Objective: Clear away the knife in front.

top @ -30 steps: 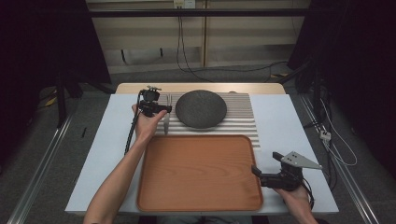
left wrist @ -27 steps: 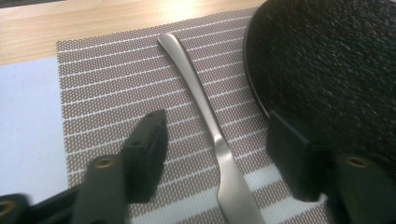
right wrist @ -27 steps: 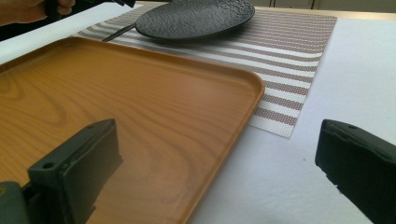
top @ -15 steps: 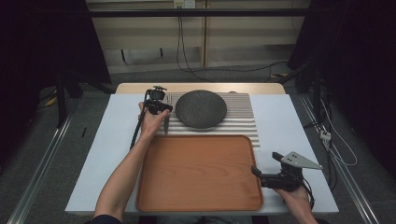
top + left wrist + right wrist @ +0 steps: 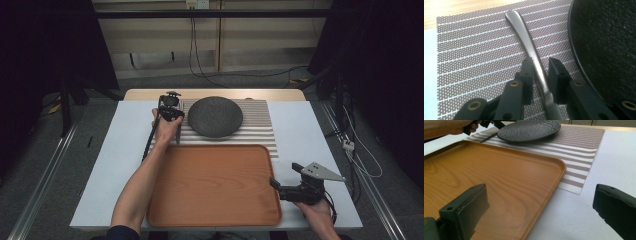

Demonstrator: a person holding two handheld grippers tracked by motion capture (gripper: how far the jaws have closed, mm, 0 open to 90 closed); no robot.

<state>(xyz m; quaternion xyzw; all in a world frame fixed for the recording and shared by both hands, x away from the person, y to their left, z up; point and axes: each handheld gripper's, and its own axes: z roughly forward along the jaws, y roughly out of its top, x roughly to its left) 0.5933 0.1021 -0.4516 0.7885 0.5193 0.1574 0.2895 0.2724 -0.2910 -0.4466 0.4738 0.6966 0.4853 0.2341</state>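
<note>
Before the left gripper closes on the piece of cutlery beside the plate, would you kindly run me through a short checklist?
1. Handle between the jaws: ok. The metal cutlery handle runs between the two jaws of the left gripper.
2. Firm grip: not ok. Small gaps show on both sides of the handle.
3. Clearance from the black plate: ok, though its rim lies close beside one jaw.
4. Placemat flat beneath: ok.
5. Wooden tray free for a set-down: ok.
6. Right gripper out of the way: ok, open at the tray's right edge.
</note>
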